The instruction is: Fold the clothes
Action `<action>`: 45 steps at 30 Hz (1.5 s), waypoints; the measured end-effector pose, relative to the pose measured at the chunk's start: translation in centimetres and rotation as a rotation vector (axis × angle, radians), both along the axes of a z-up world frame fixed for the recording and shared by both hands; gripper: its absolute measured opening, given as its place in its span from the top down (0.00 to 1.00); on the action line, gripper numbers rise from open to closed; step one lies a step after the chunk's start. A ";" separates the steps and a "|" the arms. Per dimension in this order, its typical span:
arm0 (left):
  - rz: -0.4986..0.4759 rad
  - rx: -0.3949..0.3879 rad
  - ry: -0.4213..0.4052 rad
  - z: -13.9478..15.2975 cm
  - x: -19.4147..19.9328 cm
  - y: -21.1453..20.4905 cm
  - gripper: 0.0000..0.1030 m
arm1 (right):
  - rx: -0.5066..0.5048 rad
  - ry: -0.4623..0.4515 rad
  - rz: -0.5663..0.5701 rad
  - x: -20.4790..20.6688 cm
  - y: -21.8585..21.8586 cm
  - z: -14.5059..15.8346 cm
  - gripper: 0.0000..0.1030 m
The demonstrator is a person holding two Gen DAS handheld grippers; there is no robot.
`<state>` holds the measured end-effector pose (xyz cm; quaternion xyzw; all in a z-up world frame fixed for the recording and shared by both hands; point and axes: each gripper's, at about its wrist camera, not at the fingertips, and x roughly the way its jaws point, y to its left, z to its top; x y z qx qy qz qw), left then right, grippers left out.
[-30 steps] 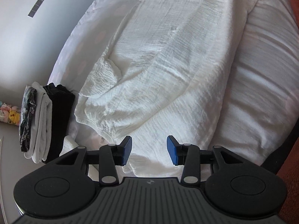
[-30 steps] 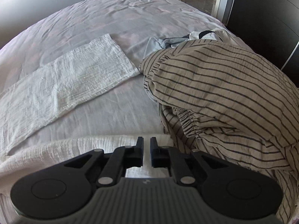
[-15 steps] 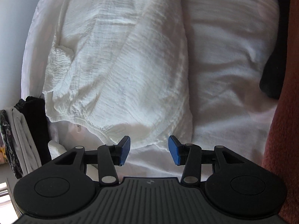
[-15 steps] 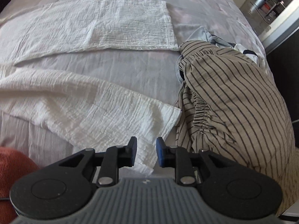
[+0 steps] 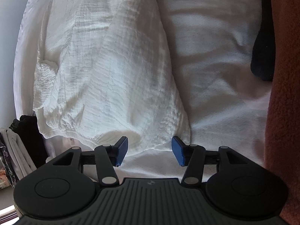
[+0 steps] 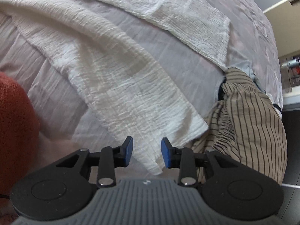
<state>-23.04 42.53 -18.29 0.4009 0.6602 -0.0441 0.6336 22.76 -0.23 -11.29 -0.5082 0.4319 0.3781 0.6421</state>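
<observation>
Left tongs [image 5: 149, 151] have just been opening; they stand wide, empty, over the hem of the white garment [image 5: 112, 78] on the bed [image 5: 215, 65]. Right tongs [image 6: 147, 151], also just opening, straddle its corner [image 6: 150, 161] without pinching. Striped clothes [image 6: 247, 120] crowd the right; bare sheet lies beyond.
</observation>
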 end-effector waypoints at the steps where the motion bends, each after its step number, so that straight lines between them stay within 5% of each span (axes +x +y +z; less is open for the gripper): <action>1: 0.002 0.002 0.005 -0.2 0.1 0.1 0.41 | -0.001 -0.001 0.032 -0.5 0.2 -0.6 0.62; 4: 0.011 0.007 0.019 -0.8 0.3 0.3 0.41 | -0.007 0.017 0.100 -1.5 0.8 -2.1 0.49; 9: 0.024 0.031 0.023 -1.6 0.6 0.2 0.41 | -0.026 0.036 0.137 -1.8 1.4 -4.2 0.49; 10: 0.032 0.030 0.023 -1.6 0.6 0.2 0.42 | -0.029 0.029 0.131 -1.7 1.4 -4.6 0.52; 12: 0.054 0.021 0.021 -1.5 0.6 0.1 0.62 | -0.021 0.026 0.119 -1.7 1.5 -4.9 0.61; 14: 0.076 0.017 0.008 -1.3 0.5 0.1 0.78 | -0.011 0.008 0.125 -1.9 1.4 -4.6 0.84; 15: 0.086 0.021 -0.010 -1.0 0.4 0.2 0.85 | -0.006 -0.007 0.131 -2.0 1.2 -4.2 0.87; 23: 0.193 0.036 -0.168 6.5 0.9 1.1 0.89 | 0.083 -0.114 0.051 -0.9 -2.4 2.3 1.00; 27: 0.213 0.043 -0.228 9.7 1.1 0.7 0.89 | 0.115 -0.175 0.003 -0.6 -4.7 5.4 1.00; 31: 0.253 0.058 -0.315 11.2 2.2 0.7 0.89 | 0.186 -0.136 -0.027 -1.3 -6.0 5.9 0.99; 36: 0.317 0.065 -0.393 12.8 3.7 0.8 0.89 | 0.163 -0.071 0.062 -4.2 -4.9 2.4 0.84; 38: 0.336 0.077 -0.405 13.2 4.0 0.9 0.89 | 0.149 -0.063 0.087 -4.9 -4.4 0.6 0.64; 45: 0.372 0.110 -0.416 13.6 4.6 0.9 0.89 | 0.129 -0.058 0.111 -4.5 -2.7 -4.2 0.64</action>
